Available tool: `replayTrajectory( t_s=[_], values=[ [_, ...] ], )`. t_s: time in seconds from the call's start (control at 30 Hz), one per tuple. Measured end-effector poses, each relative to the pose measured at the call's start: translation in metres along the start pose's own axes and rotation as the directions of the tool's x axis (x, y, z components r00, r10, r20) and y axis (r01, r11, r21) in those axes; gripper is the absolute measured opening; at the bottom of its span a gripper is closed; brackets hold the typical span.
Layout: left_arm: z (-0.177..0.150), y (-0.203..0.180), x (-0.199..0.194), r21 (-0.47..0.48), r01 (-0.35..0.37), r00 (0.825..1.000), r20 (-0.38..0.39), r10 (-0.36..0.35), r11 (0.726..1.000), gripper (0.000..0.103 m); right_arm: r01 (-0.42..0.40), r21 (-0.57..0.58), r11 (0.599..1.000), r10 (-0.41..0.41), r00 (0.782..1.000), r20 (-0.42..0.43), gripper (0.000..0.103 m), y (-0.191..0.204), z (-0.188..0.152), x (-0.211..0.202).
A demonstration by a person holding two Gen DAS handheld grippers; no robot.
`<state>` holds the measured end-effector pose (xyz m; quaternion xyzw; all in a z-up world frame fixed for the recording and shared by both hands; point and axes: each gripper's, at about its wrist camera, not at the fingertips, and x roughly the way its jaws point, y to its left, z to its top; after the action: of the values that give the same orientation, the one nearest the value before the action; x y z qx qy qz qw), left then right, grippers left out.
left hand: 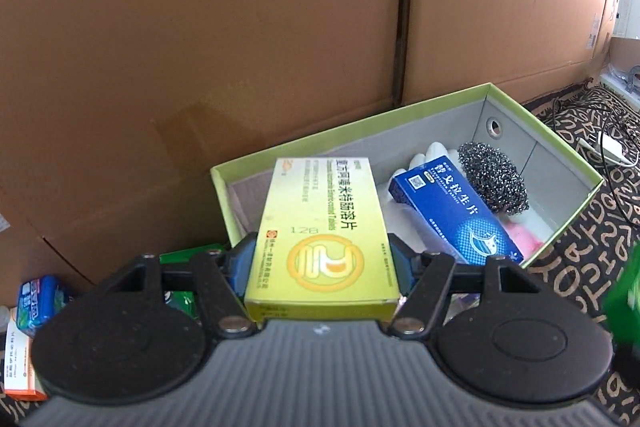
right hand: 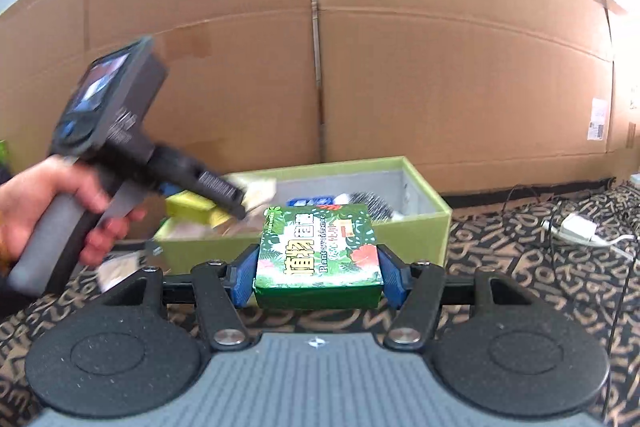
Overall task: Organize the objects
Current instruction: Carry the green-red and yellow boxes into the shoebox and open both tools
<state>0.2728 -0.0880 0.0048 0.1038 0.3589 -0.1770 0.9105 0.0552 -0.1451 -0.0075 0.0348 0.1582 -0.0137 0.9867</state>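
My left gripper [left hand: 322,263] is shut on a yellow medicine box [left hand: 322,231] and holds it over the near left end of a light-green open box [left hand: 352,131]. That box holds a blue medicine box [left hand: 452,211], a steel scouring ball [left hand: 492,177] and white gloves [left hand: 430,153]. My right gripper [right hand: 318,275] is shut on a green leaf-print box [right hand: 318,251], just in front of the same green open box [right hand: 424,227]. In the right wrist view the left gripper's body [right hand: 120,131], held by a hand, reaches over the box, blurred.
Large cardboard cartons [left hand: 240,27] stand right behind the green box. A blue pack [left hand: 38,301], an orange-white box [left hand: 18,367] and a green item [left hand: 188,255] lie at the left on the patterned cloth [right hand: 520,259]. A white charger and cables [right hand: 576,229] lie at the right.
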Motion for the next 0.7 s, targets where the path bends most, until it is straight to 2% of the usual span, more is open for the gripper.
replayTrajectory(
  t_s=[0.07, 0.13, 0.2, 0.23, 0.33, 0.5, 0.6, 0.7],
  values=[
    [-0.001, 0.001, 0.001, -0.004, 0.006, 1.0, 0.008, -0.006, 1.0, 0.065, 0.013, 0.004, 1.0, -0.013, 1.0, 0.005, 0.065, -0.005, 0.007, 0.012],
    [-0.002, 0.002, 0.001, -0.004, 0.021, 0.999, 0.027, -0.021, 1.0, 0.07, 0.023, 0.005, 1.0, -0.023, 1.0, 0.015, 0.065, -0.009, 0.013, 0.024],
    [-0.004, 0.006, -0.004, -0.007, 0.054, 0.996, 0.071, -0.053, 0.999, 0.1, 0.043, -0.003, 0.999, -0.043, 0.999, 0.016, 0.065, -0.011, 0.018, 0.037],
    [-0.005, 0.008, -0.008, -0.016, 0.054, 0.994, 0.093, -0.052, 0.998, 0.103, 0.051, -0.008, 0.999, -0.051, 0.999, 0.011, 0.065, -0.011, 0.019, 0.043],
    [-0.008, 0.015, -0.019, -0.041, 0.076, 0.987, 0.142, -0.069, 0.996, 0.103, 0.063, -0.017, 0.998, -0.063, 0.998, 0.004, 0.065, -0.013, 0.021, 0.059],
    [-0.012, 0.028, -0.038, -0.095, 0.11, 0.98, 0.176, -0.092, 0.989, 0.103, 0.09, -0.022, 0.996, -0.09, 0.996, 0.004, 0.065, -0.021, 0.027, 0.084],
    [-0.016, 0.027, -0.045, -0.092, 0.118, 0.977, 0.191, -0.099, 0.989, 0.103, 0.1, -0.028, 0.995, -0.1, 0.995, -0.01, 0.066, -0.023, 0.027, 0.096],
    [-0.022, 0.026, -0.053, -0.088, 0.124, 0.976, 0.191, -0.105, 0.988, 0.103, 0.095, -0.05, 0.994, -0.097, 0.994, -0.046, 0.076, -0.025, 0.021, 0.103]
  ],
)
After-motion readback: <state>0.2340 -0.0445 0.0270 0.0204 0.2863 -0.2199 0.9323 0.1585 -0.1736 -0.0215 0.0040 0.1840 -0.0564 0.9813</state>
